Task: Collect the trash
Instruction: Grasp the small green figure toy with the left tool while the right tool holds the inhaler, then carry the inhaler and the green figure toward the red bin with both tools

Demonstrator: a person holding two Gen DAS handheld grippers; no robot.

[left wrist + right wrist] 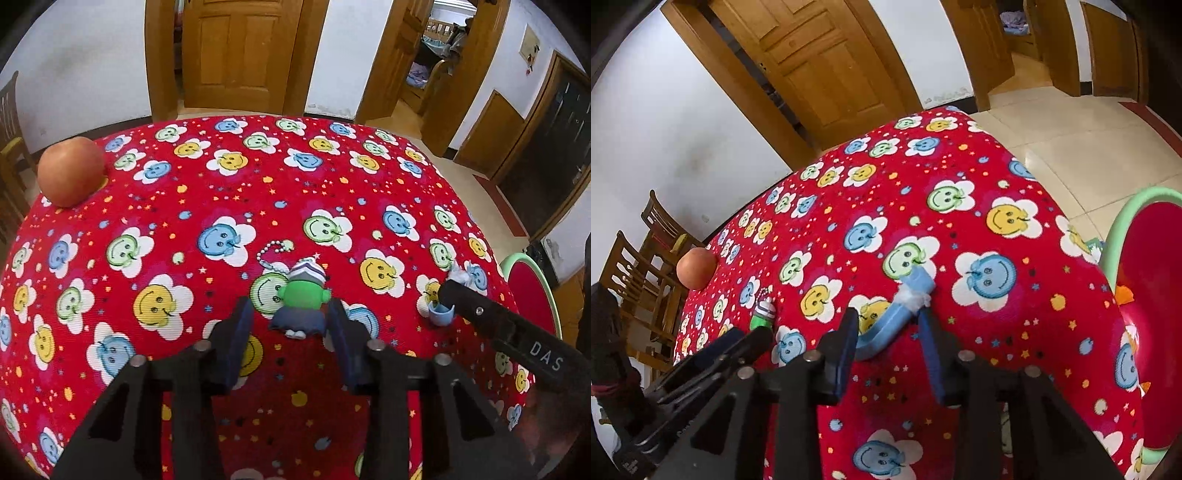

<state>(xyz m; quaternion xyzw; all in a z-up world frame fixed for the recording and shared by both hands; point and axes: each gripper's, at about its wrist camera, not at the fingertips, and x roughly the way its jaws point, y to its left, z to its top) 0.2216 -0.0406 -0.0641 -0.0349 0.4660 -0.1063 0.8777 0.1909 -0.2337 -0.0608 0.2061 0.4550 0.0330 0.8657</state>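
On the red smiley-face tablecloth (295, 177) lies a small green toy figure (303, 295) with a striped hat and a bead chain. My left gripper (290, 308) straddles its lower part, with a gap showing at the left pad, so it is open. In the right wrist view, a bent light-blue plastic piece (886, 325) with a white wad (914, 298) tied on it lies between the fingers of my right gripper (888, 319). That gripper is open too. Each gripper shows in the other's view: the right gripper (448, 295) and the left gripper (738, 343).
An apple (70, 171) sits at the table's far left edge. A red bin with a green rim (1115, 236) stands on the floor beside the table's right edge and holds some scraps. Wooden chairs (639, 266) stand at the left. Wooden doors and tiled floor lie beyond.
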